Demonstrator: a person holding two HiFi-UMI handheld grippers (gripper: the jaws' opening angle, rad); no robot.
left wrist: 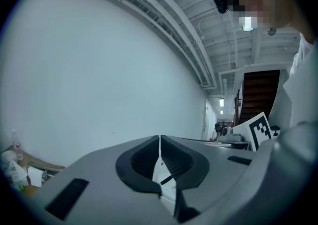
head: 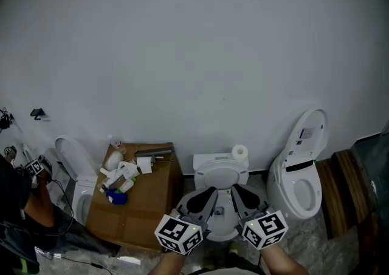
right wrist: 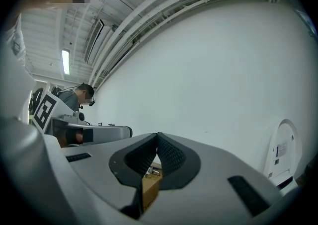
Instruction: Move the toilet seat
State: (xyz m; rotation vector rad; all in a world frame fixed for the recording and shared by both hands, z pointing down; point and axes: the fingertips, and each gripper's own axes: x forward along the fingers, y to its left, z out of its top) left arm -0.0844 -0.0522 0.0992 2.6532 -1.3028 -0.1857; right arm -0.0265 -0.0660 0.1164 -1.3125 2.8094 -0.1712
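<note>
Three white toilets are lining the wall. The seat of the middle toilet is showing as a smooth white oval just before its tank. Two grippers are hovering over that bowl, the left gripper and right gripper, each pinching together on nothing.

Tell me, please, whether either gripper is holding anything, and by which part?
Nothing is held: the left gripper and the right gripper each have their fingers shut together with nothing between them.

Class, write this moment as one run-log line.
left gripper: shut, empty | right gripper: shut, empty | toilet: not gripped
</note>
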